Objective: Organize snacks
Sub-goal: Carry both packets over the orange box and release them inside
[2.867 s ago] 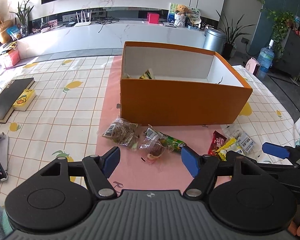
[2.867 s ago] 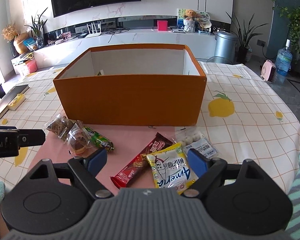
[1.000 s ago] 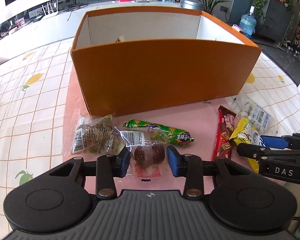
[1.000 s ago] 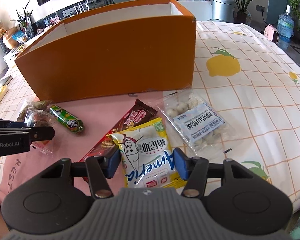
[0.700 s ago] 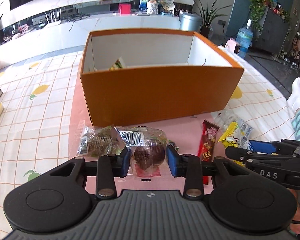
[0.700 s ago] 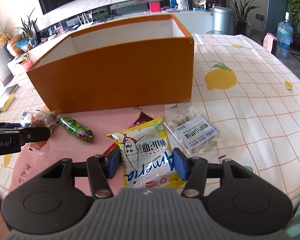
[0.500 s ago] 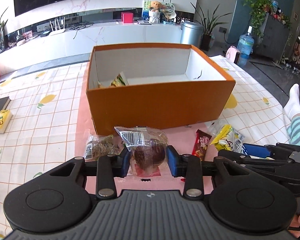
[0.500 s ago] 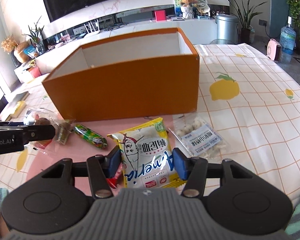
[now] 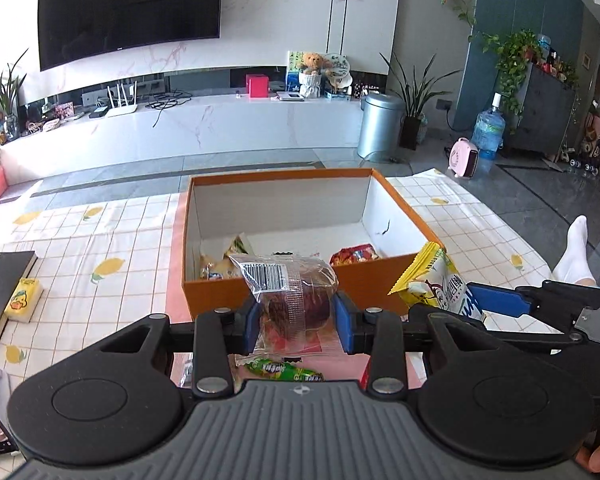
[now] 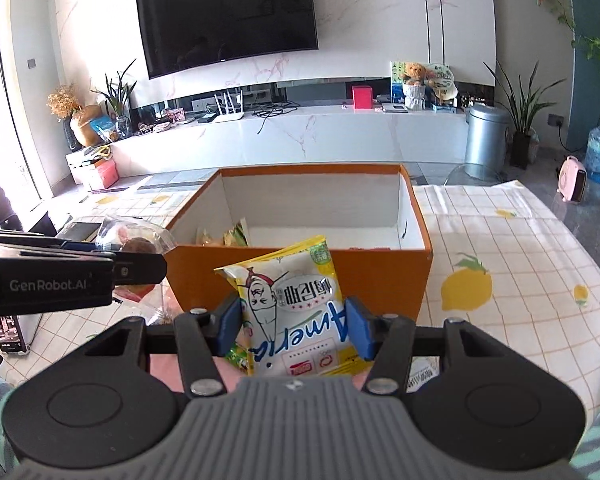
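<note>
My left gripper (image 9: 297, 322) is shut on a clear-wrapped brown cake (image 9: 296, 296), held in the air in front of the orange box (image 9: 372, 280). My right gripper (image 10: 293, 328) is shut on a yellow snack bag (image 10: 296, 312), also lifted, just before the orange box (image 10: 380, 276). In the left wrist view the yellow snack bag (image 9: 440, 280) and the right gripper's blue fingers (image 9: 496, 300) show at the right. Several snacks lie inside the box. A green sausage pack (image 9: 280, 370) stays on the pink mat below.
A dark book (image 9: 0, 288) and a yellow sponge (image 9: 22, 300) lie on the lemon-print tablecloth (image 9: 100, 240) at the left. A phone (image 10: 10, 330) rests near the left edge. A person's socked foot (image 9: 576, 256) is at the right, beyond the table.
Both grippers have risen off the table with their snacks, and the box's inside has come into view. The other snacks have dropped out of sight below the grippers.
</note>
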`<state>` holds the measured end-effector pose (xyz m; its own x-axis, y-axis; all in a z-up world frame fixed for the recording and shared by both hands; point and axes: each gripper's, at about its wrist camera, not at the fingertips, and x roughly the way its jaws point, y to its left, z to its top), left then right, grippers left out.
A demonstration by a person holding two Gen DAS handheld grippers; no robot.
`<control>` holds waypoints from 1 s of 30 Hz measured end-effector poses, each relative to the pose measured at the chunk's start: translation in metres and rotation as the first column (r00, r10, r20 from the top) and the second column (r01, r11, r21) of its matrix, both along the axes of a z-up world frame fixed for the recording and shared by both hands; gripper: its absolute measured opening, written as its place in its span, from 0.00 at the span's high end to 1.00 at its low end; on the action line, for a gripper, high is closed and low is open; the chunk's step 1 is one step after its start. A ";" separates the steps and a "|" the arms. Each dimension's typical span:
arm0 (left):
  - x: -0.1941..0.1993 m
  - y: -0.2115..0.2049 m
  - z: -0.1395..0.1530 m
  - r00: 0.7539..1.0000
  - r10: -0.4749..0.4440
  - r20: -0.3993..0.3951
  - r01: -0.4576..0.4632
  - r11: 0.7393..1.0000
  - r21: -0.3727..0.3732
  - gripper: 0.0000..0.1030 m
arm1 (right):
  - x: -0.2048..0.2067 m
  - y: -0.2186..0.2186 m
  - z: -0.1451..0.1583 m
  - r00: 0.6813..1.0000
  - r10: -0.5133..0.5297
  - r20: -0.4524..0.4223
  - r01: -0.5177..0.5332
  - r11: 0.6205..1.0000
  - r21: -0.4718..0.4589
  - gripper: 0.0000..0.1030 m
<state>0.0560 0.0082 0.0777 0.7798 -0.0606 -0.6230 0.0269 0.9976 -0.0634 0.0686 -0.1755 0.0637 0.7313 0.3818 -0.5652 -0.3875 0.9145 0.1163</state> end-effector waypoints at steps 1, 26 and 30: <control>0.003 0.000 0.003 1.000 -0.002 0.008 0.002 1.000 -0.003 0.59 | 0.003 0.001 0.005 1.000 0.006 0.011 -0.006 1.000 -0.004 0.49; 0.128 0.026 -0.010 0.998 0.021 -0.064 -0.023 0.999 -0.022 0.59 | 0.157 0.038 0.009 0.998 0.055 0.012 -0.052 0.983 -0.176 0.49; 0.148 0.024 -0.030 0.992 0.006 -0.129 -0.006 1.000 0.001 0.59 | 0.182 0.041 -0.013 0.998 0.055 -0.041 -0.062 0.975 -0.212 0.49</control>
<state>0.2042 0.0322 0.0481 0.6931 -0.0563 -0.7186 0.0130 0.9978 -0.0656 0.2508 -0.1346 0.0512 0.6900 0.2913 -0.6627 -0.4402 0.8956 -0.0646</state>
